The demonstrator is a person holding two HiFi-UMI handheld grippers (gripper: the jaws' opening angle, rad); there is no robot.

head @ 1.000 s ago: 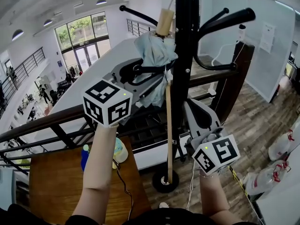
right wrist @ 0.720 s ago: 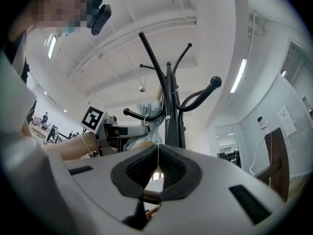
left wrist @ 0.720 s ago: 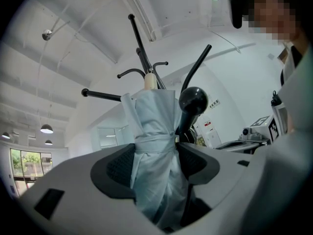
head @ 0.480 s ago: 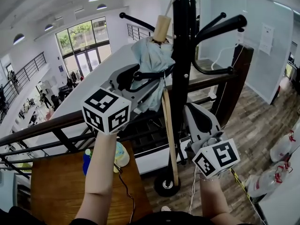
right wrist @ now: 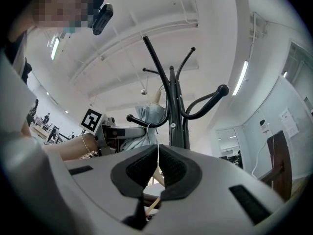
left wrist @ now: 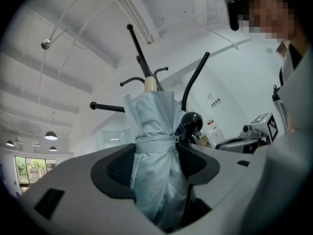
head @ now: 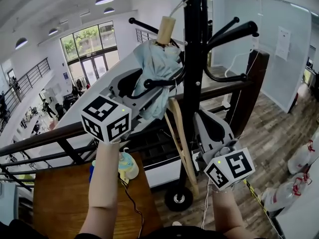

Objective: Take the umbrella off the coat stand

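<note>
A black coat stand (head: pixel 192 59) rises in the middle of the head view. Against it hangs a pale blue folded umbrella (head: pixel 154 68) with a wooden knob on top, and its wooden stick (head: pixel 182 148) slants down to the right. My left gripper (head: pixel 149 91) is shut on the bunched canopy, with a stand hook crossing just in front. In the left gripper view both pads press the fabric (left wrist: pixel 156 146) of the umbrella at its tie band. My right gripper (head: pixel 209 118) is lower, right of the pole; its pads (right wrist: pixel 157 168) meet with nothing visibly held.
A dark railing (head: pixel 50 133) runs behind the stand, with a wooden post (head: pixel 249 83) at the right. A wooden table (head: pixel 60 198) at lower left bears a blue bottle and a pale round thing. White bags (head: pixel 299 158) lie on the wood floor at right. The stand's round base (head: pixel 177 200) sits below.
My left gripper has shifted up and to the left with the umbrella in it. The umbrella's stick, upright before, now slants with its lower end to the right. The right gripper has stayed put.
</note>
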